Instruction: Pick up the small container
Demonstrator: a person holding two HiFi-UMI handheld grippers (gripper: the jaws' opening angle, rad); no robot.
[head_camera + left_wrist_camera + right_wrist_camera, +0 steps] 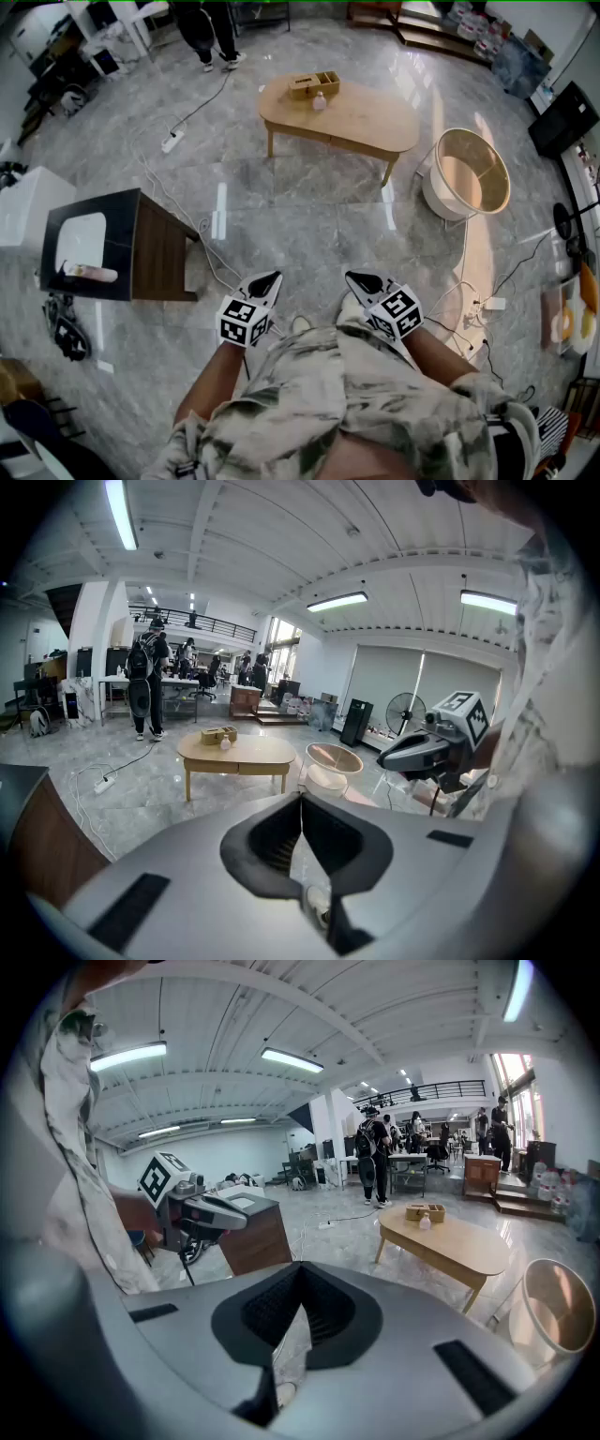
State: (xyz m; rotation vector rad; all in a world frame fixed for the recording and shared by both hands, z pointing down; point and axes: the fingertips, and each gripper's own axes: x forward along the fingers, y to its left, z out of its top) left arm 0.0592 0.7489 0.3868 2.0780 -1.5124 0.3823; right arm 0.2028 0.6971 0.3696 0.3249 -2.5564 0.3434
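left claw [265, 283]: closed, the two jaws meeting at their tips with nothing between them; held low and near, in front of the person's body, tilted down toward the floor.
right claw [362, 280]: closed and empty in the same way; near, just right of the left claw, with a gap between the two.
small container [319, 101]: a pale little bottle standing upright on the far table, just beside the box on its near side; well apart from both claws.
table [375, 120]: oval, light wood, on the far side of the grey marble floor.
box [313, 85]: light wood with open compartments, at the far left end of the table.
side table [159, 246]: dark, on the near left, with a white top panel.
tube [91, 273]: pale, lying flat on the side table's white panel.
bin [469, 173]: round and pale, on the floor just right of the table.
power strip [172, 142]: white, on the floor to the far left, its cable trailing away.
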